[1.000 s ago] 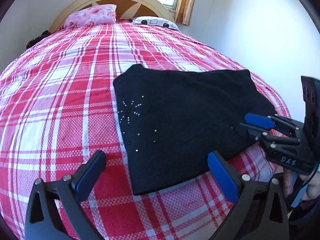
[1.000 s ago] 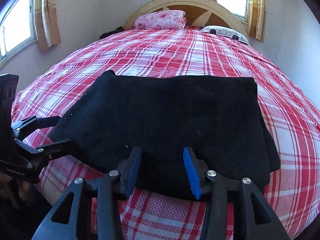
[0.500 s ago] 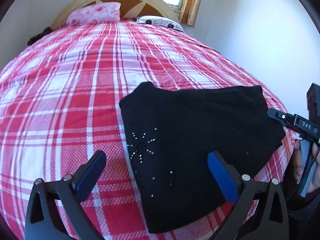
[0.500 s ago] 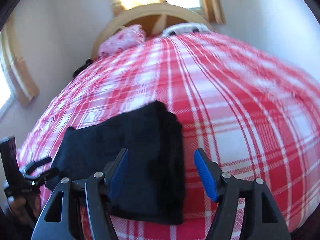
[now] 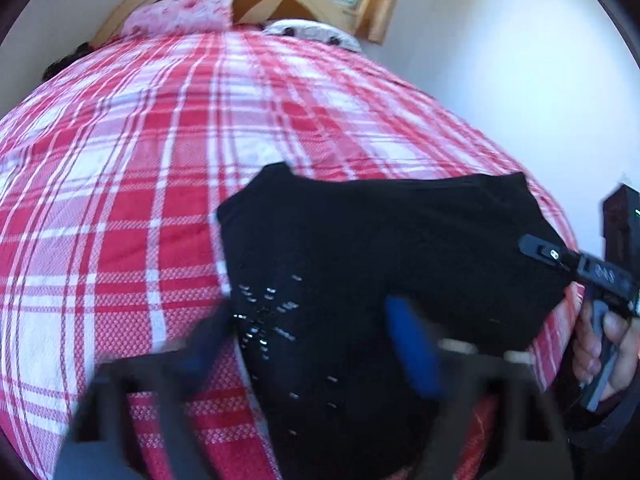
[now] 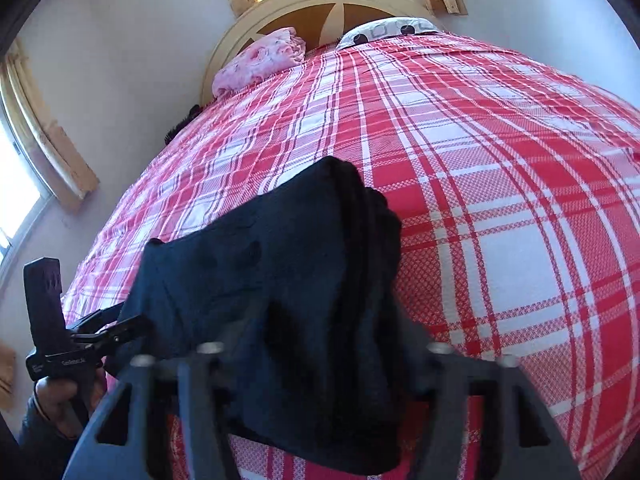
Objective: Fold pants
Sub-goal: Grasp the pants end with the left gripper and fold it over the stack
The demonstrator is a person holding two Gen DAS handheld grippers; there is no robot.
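Observation:
The black pants (image 5: 360, 248) lie folded on the red plaid bed, with a rhinestone star (image 5: 264, 316) near their left edge. My left gripper (image 5: 308, 344) is blurred and its jaws are closing astride that left edge, the cloth between them. In the right wrist view the stacked right end of the pants (image 6: 320, 280) fills the gap of my right gripper (image 6: 324, 344), whose jaws are closing on the cloth and whose pads are hidden by it. Each gripper shows in the other's view: the right gripper (image 5: 576, 260) and the left gripper (image 6: 100, 332).
The plaid bedspread (image 5: 120, 200) runs back to a wooden headboard (image 6: 320, 4) with a pink pillow (image 6: 256, 60) and a spotted pillow (image 6: 392, 28). White walls and curtained windows stand close on both sides. A hand (image 5: 600, 344) holds the right gripper's handle.
Both grippers went to opposite ends of the pants. The left jaws narrowed around the star edge. The right gripper rolled, and its jaws widened and then narrowed on the stacked right end.

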